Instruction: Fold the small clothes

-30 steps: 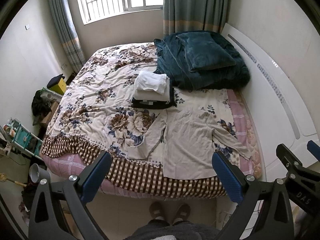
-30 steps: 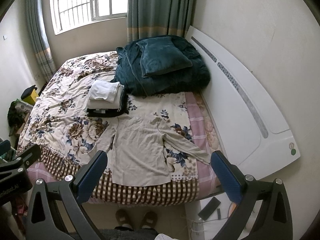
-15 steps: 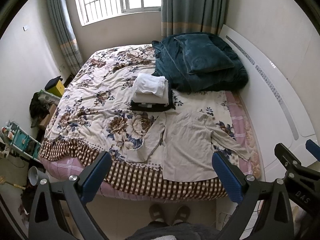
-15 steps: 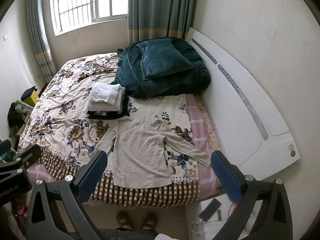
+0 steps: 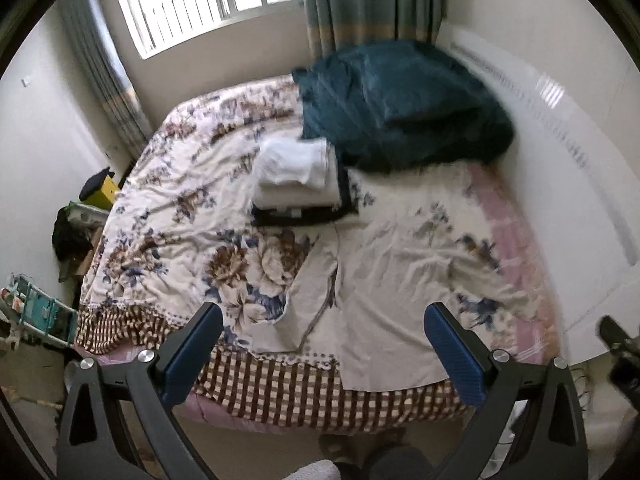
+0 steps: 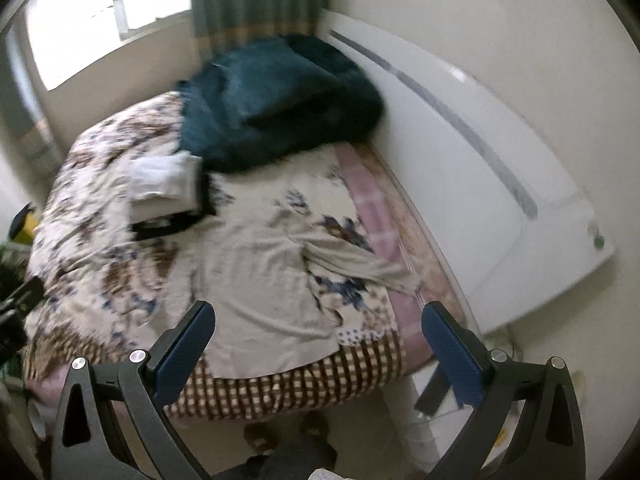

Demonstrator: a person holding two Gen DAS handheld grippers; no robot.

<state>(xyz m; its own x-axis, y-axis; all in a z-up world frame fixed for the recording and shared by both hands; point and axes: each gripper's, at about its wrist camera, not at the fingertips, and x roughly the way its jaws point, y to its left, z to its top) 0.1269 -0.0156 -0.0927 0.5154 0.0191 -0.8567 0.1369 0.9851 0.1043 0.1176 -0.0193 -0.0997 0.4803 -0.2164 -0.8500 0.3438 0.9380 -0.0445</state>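
Lying flat near the foot of the floral-quilted bed, one beige long-sleeved cotton shirt looks light, limp and prone to wrinkling; grip it at the hem corners or sleeve cuffs. One stack of folded white and black clothes sits beyond it. Left gripper and right gripper both hover with jaws spread, holding nothing.

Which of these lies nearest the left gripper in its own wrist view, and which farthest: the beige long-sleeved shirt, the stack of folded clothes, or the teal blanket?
1. Beige long-sleeved shirt, spread at the bed's near edge, just beyond the left gripper.
2. Stack of folded clothes, mid-bed.
3. Teal blanket, heaped by the headboard.
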